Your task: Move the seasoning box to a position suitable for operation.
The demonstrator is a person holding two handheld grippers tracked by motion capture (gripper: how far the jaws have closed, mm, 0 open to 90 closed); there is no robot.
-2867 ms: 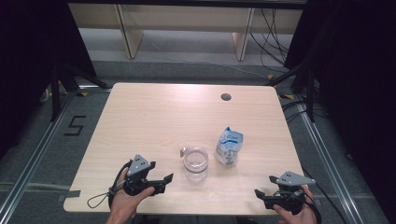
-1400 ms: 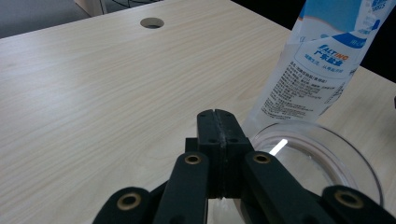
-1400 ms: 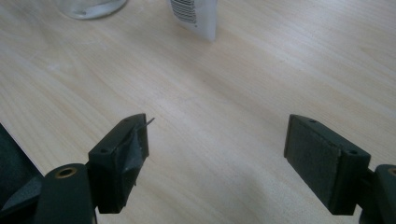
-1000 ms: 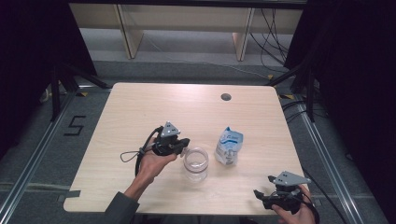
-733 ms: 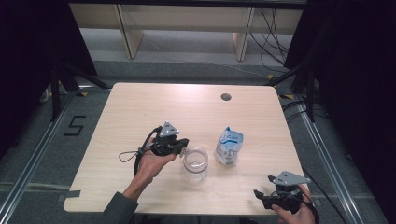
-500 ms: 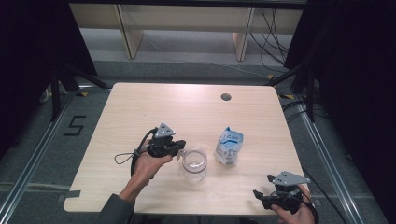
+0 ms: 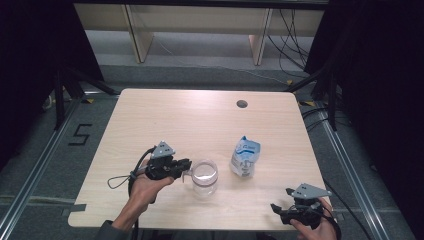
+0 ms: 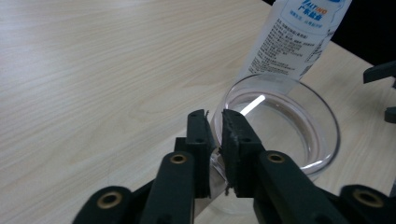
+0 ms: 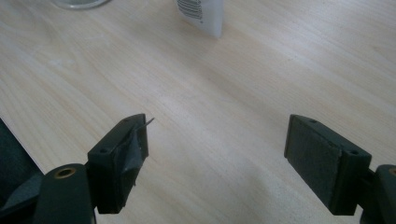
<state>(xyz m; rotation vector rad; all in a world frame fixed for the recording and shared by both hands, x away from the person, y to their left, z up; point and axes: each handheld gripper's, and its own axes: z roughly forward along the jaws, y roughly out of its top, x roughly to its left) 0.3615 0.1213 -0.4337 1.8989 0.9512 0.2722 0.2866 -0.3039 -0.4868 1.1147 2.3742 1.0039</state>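
Two grippers are at work on a pale wooden table [image 7: 200, 120]. My left gripper [image 7: 187, 167] sits at the near-left rim of a clear drinking glass [image 7: 204, 176], which stands upright near the front middle of the table. In the left gripper view, one jaw is inside the glass [image 8: 322, 116] and the other outside, with the thin wall between them. The jaws have just been opening and stand only slightly apart, so I judge the pinch on the rim to be letting go. The glass looks empty, though I cannot rule out a trace of clear liquid.

A white and blue pouch [image 7: 245, 156] stands just beside the glass on its right; whether it is sealed I cannot tell.

My right gripper [image 7: 274, 207] waits near the front right corner, jaws spread wide and holding nothing, probably ready for the pouch.
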